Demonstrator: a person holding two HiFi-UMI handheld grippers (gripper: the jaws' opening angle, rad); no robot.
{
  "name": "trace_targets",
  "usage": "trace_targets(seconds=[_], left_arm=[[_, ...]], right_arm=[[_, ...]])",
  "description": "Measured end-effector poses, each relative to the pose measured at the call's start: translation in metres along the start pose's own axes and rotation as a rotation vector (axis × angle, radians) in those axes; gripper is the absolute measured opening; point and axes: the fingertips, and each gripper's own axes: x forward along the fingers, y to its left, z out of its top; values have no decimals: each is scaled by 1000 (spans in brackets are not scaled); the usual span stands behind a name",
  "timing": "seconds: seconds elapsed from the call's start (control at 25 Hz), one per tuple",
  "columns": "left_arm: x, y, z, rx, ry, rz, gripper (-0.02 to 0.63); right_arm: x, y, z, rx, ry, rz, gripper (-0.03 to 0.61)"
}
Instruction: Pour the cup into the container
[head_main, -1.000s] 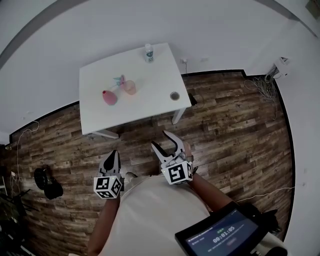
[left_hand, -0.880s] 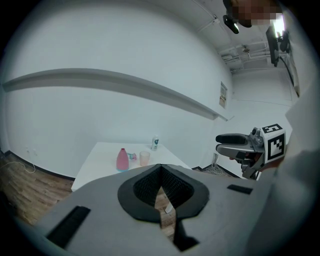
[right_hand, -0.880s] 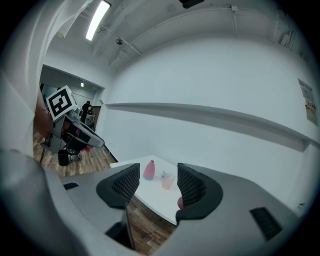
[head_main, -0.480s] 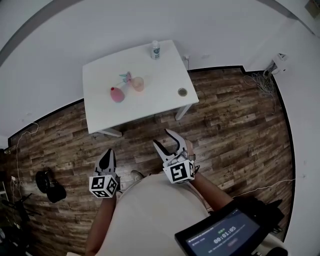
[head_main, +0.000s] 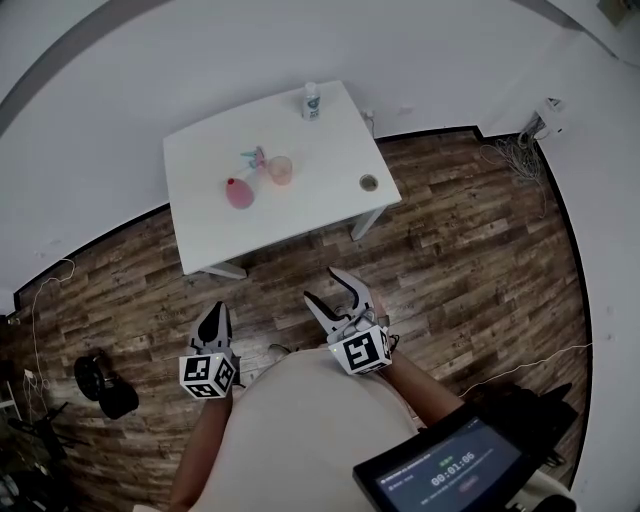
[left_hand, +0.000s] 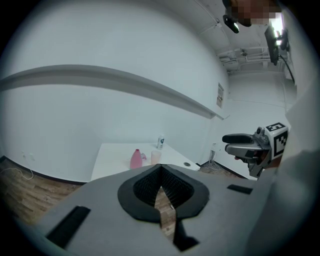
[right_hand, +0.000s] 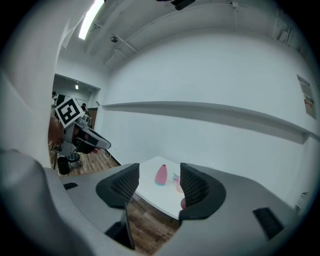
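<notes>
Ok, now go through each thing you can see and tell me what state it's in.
left gripper: shut, empty, short of the table.
right gripper: open, nothing between its jaws.
cup: upright on the table, untouched; contents cannot be told.
pink container: upright, close beside the cup.
white bottle: upright at the table's far edge.

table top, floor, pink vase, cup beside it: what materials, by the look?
table top: white, matte, seamless; probably laminate or painted board.
floor: brown planks with streaky grain; wood or wood-look laminate, cannot tell which.
pink vase: opaque, even colour; plastic or ceramic, too small to say.
cup: pale orange, looks translucent; likely plastic, possibly glass.
</notes>
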Motion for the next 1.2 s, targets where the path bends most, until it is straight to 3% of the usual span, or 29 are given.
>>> trace_targets(seconds=[0.2,0.44,0.92,1.2], left_arm=[[0,1,-5,0,12,3,9],[7,1,-3,-21,5,-3,9],[22,-25,-16,-37,46,-7,9],[19,-32,-18,-27,55,-12,9]], right_arm=[[9,16,5,45,-9,67,287],[16,15,0,2,10,88,296],[1,-11,-36,25,66,49,296],[-2,-15,-50,-58,141,23,270]])
